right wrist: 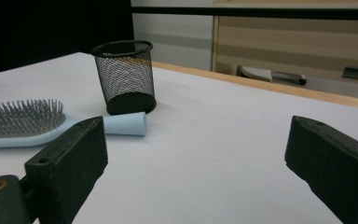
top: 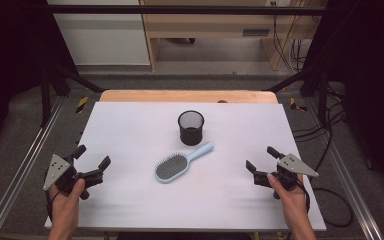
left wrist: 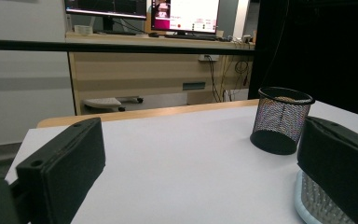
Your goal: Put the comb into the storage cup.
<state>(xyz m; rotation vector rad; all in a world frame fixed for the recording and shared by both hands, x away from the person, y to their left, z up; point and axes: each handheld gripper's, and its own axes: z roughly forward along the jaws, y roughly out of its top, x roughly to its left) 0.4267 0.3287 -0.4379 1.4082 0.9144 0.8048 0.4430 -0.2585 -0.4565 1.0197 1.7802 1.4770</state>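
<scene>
while both empty, each gripper [top: 93,156] [top: 260,157] gapes wide.

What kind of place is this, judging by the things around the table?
Most likely a lab or office workroom set up for recording. Behind the white table stands a wooden desk with two lit monitors and hanging cables, and a black metal frame surrounds the table.

A pale blue hairbrush [top: 179,164] lies flat near the middle of the white table [top: 130,130], grey bristles facing up, its handle angled toward the far right. Just beyond the handle's tip, apart from it, a black mesh cup [top: 191,127] stands upright.
</scene>
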